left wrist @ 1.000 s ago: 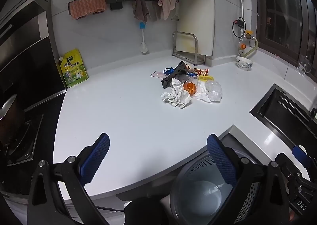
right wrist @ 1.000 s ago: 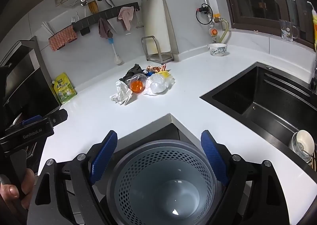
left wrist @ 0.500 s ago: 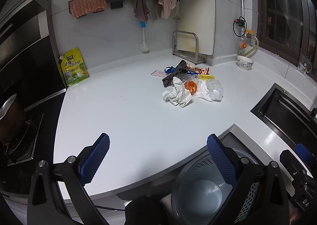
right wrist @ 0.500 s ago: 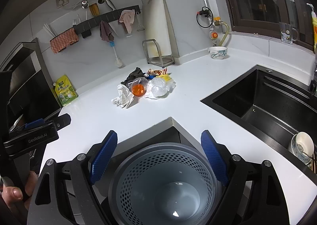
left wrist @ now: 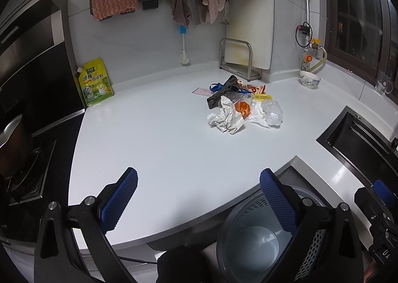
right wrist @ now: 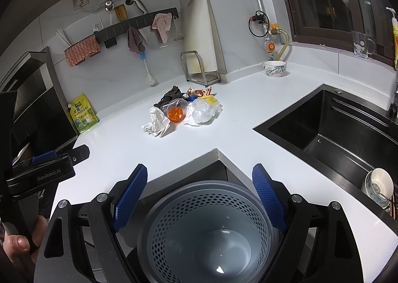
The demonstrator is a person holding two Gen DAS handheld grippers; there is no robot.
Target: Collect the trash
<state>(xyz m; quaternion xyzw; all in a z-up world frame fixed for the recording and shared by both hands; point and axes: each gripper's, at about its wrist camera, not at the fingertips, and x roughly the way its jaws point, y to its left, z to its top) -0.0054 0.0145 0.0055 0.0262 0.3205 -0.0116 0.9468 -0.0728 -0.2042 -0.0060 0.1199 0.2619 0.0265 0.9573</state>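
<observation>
A pile of trash lies on the white counter: crumpled checked paper, a clear cup with orange inside, crumpled clear plastic, a dark rag and snack wrappers. It also shows in the right wrist view. A grey perforated bin stands below the counter's inner corner; it also shows in the left wrist view. My left gripper is open and empty over the counter's front edge. My right gripper is open and empty above the bin.
A black sink with a bowl is at the right. A stove and pan are at the left. A yellow-green pouch, a cutting board rack and a small bowl stand along the wall.
Both grippers have drifted slightly toward the counter, so the trash pile sits a little nearer in both views. The jaws stay open. The trash has not moved.
</observation>
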